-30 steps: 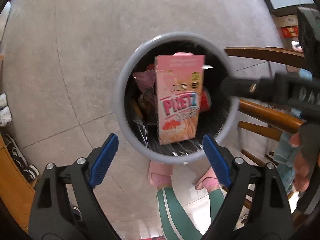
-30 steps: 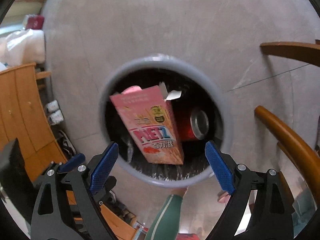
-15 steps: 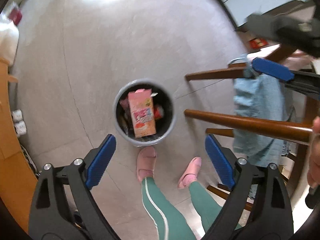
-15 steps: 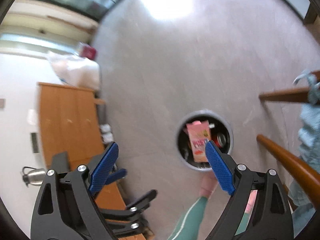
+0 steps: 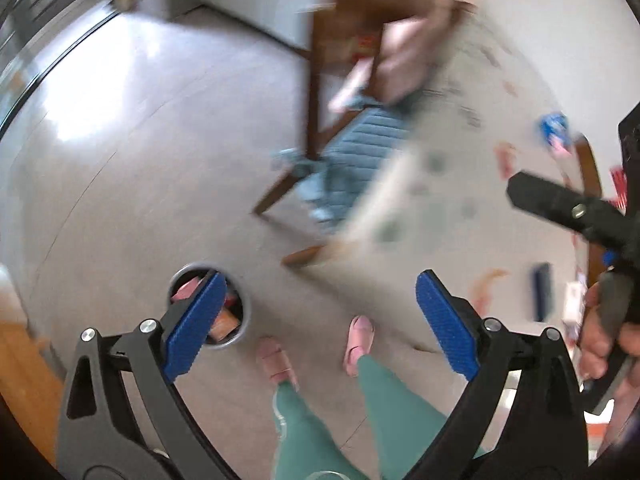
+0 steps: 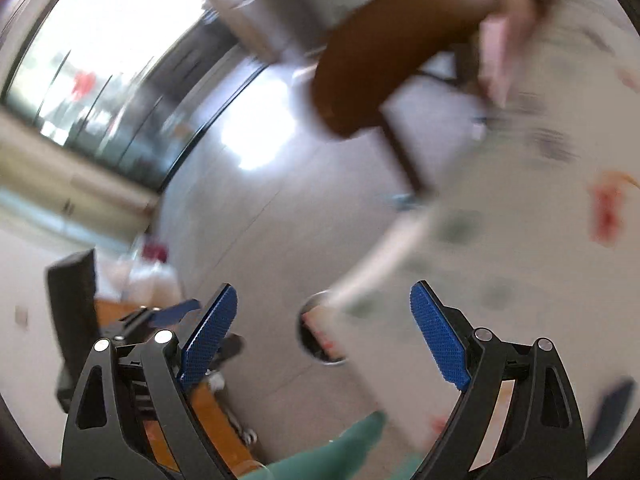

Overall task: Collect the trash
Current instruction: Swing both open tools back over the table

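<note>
We are carrying both grippers, left gripper (image 5: pixel 316 324) and right gripper (image 6: pixel 324 336), with fingers spread and empty, from the round grey trash bin (image 5: pixel 242 300) on the floor toward the blurred red scraps (image 6: pixel 608 212) near the white patterned worktop's (image 6: pixel 520 216) edge; slowing should sharpen aim.

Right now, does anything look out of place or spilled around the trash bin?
Nothing looks spilled on the floor around the grey bin. The pink box sits inside it, and both grippers, left and right, are open and empty. Both views are motion-blurred, so small litter could be missed.

Both wrist views high, downward, sharing the floor bin (image 5: pixel 244 312) (image 6: pixel 306 344).
</note>
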Available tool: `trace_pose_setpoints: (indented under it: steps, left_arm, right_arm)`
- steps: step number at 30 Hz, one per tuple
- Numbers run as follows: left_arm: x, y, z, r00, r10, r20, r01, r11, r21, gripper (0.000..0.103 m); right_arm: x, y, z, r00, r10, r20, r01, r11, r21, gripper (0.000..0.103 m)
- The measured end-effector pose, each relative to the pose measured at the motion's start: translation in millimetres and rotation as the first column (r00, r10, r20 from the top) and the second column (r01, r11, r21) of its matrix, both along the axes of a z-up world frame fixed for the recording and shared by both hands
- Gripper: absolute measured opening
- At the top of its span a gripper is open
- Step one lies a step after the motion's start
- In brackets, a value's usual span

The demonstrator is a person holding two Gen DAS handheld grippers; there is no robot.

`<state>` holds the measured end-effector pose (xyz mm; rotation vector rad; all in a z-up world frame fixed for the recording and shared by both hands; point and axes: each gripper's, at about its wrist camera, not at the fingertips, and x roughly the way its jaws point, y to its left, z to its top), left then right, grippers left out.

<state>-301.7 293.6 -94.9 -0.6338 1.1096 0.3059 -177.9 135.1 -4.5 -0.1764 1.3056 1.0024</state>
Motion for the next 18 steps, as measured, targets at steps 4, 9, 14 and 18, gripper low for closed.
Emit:
trace_pose_setpoints:
  steps: [4,9,14,18]
  left_arm:
    - [60.1,-75.3,19.4,0.990,-0.142,0.023,0.142,0.990,-0.003,0.096]
    - [119.7,-164.6,32.1,0.968,-0.252,-0.004,0.251,0.967,-0.033,0.096]
    - [161.3,-245.4,20.7,0.961,-0.266,-0.079,0.262,0.964,-0.054,0.096]
    - [186.1,-289.8,12.1,0.955,-0.268,-0.128,0.267,0.963,-0.030,0.096]
  right_arm:
    - [41.9,-97.0,11.9,0.984,-0.169,0.053,0.170,0.985,-0.024,0.088]
    - [77.5,-219.9,7.3,0.940,-0.324,0.110,0.335,0.936,-0.106,0.088]
    - [104.9,-330.3,-11.2,0.895,-0.424,0.140,0.445,0.873,-0.200,0.088]
    - [126.1,-393.1,-28.0,0.875,-0.459,0.155,0.485,0.835,-0.262,0.088]
